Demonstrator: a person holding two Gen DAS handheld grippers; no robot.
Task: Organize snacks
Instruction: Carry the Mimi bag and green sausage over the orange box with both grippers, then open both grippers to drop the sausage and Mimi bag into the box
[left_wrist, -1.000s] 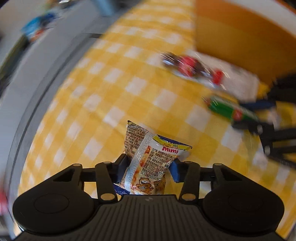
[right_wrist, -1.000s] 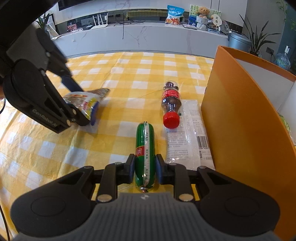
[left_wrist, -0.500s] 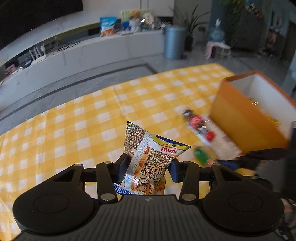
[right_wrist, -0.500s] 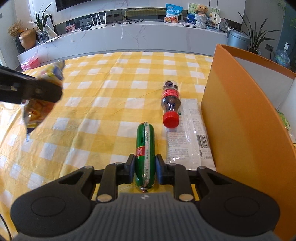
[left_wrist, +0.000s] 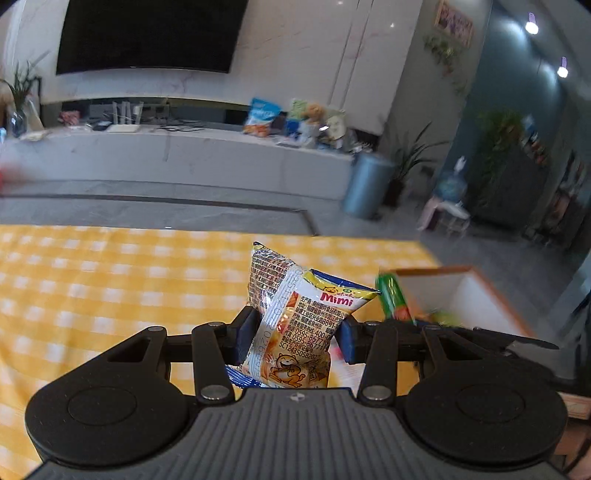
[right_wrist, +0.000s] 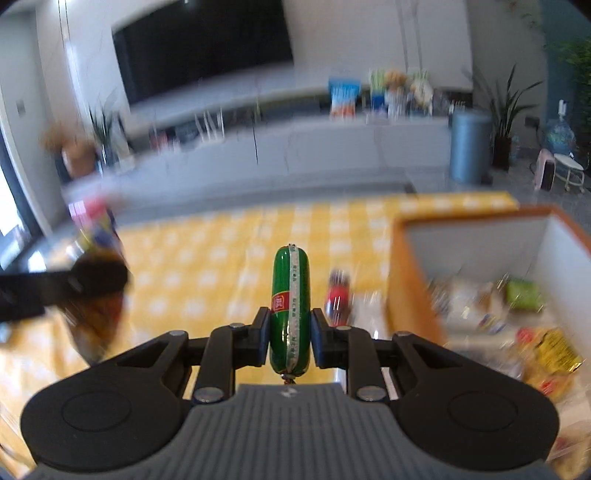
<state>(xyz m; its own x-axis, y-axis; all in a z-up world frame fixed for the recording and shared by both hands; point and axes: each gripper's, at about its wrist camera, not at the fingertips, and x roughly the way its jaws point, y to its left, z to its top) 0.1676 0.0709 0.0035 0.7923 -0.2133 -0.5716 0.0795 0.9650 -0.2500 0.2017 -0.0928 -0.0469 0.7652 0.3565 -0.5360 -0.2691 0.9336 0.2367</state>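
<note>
My left gripper (left_wrist: 295, 336) is shut on a Mimi snack packet (left_wrist: 299, 321), held upright above the yellow checked tablecloth (left_wrist: 110, 288). My right gripper (right_wrist: 290, 332) is shut on a green sausage stick (right_wrist: 290, 306), lifted off the table. The orange box (right_wrist: 410, 280) with a white inside stands to the right and holds several snack packets (right_wrist: 546, 350). In the left wrist view the green sausage (left_wrist: 393, 299) and the box (left_wrist: 476, 295) show at the right. The left gripper (right_wrist: 92, 280) with its packet appears blurred at the left of the right wrist view.
A cola bottle with a red cap (right_wrist: 338, 295) lies on the cloth beside the box, with a clear packet (right_wrist: 365, 306) next to it. Beyond the table's far edge are grey floor, a long white cabinet (left_wrist: 184, 158) and a blue bin (left_wrist: 369, 184).
Both grippers have risen off the table with their snacks. The left gripper has rolled level and come closer to the box. The sausage has left the cloth, and the box's inside now shows.
</note>
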